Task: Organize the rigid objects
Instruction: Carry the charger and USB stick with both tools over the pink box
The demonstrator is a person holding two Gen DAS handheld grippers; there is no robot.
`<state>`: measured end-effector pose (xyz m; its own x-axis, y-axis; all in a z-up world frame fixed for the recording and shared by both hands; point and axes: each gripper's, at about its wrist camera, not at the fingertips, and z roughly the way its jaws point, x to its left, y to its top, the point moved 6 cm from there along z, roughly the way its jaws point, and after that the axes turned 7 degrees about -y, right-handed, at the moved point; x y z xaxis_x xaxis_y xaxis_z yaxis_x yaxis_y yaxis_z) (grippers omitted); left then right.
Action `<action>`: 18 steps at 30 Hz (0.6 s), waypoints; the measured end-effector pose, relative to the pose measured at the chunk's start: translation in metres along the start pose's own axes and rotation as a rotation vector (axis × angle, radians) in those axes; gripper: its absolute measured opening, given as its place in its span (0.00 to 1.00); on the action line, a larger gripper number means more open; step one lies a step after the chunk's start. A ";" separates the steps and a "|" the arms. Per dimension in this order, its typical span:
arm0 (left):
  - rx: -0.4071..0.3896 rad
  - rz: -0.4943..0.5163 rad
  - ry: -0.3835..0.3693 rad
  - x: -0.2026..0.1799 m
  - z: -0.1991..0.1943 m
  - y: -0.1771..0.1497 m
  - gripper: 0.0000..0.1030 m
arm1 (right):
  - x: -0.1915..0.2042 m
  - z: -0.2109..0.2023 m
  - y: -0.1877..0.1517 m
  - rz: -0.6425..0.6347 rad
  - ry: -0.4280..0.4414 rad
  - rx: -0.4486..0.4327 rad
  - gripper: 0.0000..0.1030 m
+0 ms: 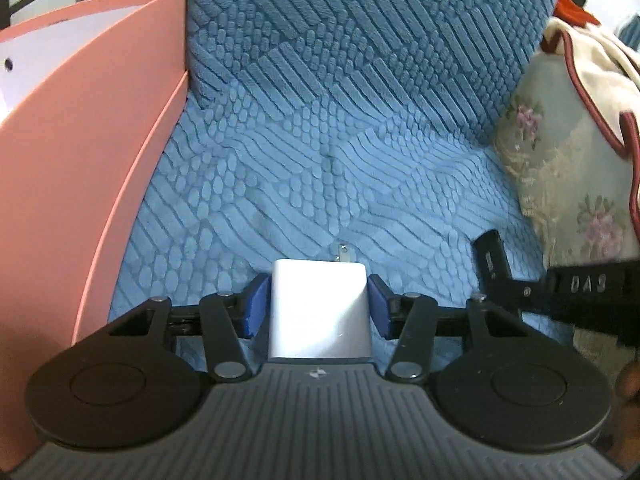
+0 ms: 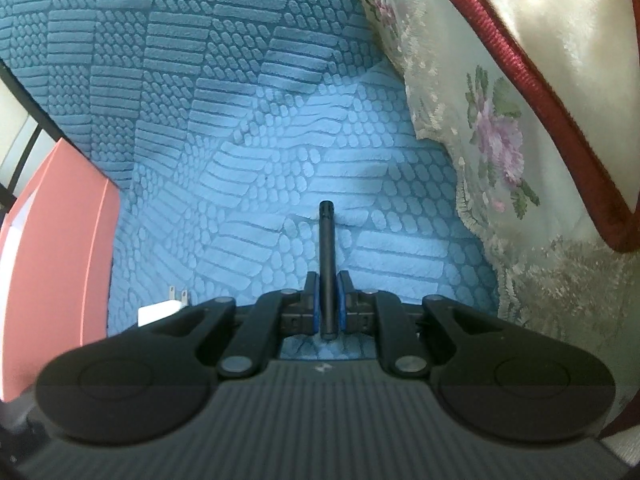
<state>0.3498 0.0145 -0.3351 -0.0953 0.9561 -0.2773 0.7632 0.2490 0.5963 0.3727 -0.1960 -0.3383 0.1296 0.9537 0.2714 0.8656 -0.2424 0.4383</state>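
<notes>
**Two hand-held grippers loaded, pink box waiting at the left**

While both tools carry something, the step in hand looks like bringing the pieces over to the pink box [image 1: 80,152] that stands at the left edge of the left wrist view. The left hand-held gripper [image 1: 318,308] stands about half open around a white wall charger [image 1: 318,312], its blue pads [image 1: 256,308] set against the charger's two flat sides and the metal prongs [image 1: 343,254] pointing away from the camera. The right hand-held gripper [image 2: 327,304] is nearly closed on a slim black pen-like rod [image 2: 327,264], which juts forward from the middle of the frame; whether it is a pen or a stylus I cannot tell.

To do this well, I would keep the charger level and squarely between the pads, since its smooth casing may slip if the grip eases. Lifting it clear of the box's near wall before lowering it inside seems wise. The rod is held near its rear end, so it could swing or pivot; slow movement should help. In the left wrist view the right tool shows at the right edge, close by, so the two should move in turn.

Everything sits over a sofa seat [image 1: 320,168] covered in blue textured fabric, soft and uneven rather than firm. A floral cushion [image 2: 500,152] and a cream throw with red piping [image 2: 540,40] fill the right side. The upper left corner shows pale furniture, indistinct.
</notes>
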 end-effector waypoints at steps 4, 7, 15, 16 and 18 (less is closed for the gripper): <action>-0.001 -0.028 -0.016 0.003 -0.007 0.002 0.56 | 0.002 -0.007 -0.002 -0.019 0.000 -0.019 0.12; -0.001 -0.018 -0.027 0.002 -0.014 0.002 0.55 | 0.007 -0.015 -0.005 -0.041 0.009 -0.026 0.12; -0.001 -0.013 -0.084 0.002 -0.037 -0.003 0.54 | 0.015 -0.042 -0.013 -0.081 -0.002 -0.055 0.12; 0.001 -0.014 -0.094 0.002 -0.039 -0.005 0.54 | 0.016 -0.045 -0.014 -0.084 -0.003 -0.058 0.12; 0.002 -0.018 -0.104 0.002 -0.041 -0.008 0.54 | 0.017 -0.050 -0.017 -0.096 -0.016 -0.065 0.12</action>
<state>0.3175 0.0212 -0.3096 -0.0424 0.9302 -0.3647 0.7633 0.2657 0.5889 0.3363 -0.1844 -0.2986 0.0557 0.9756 0.2125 0.8410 -0.1606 0.5166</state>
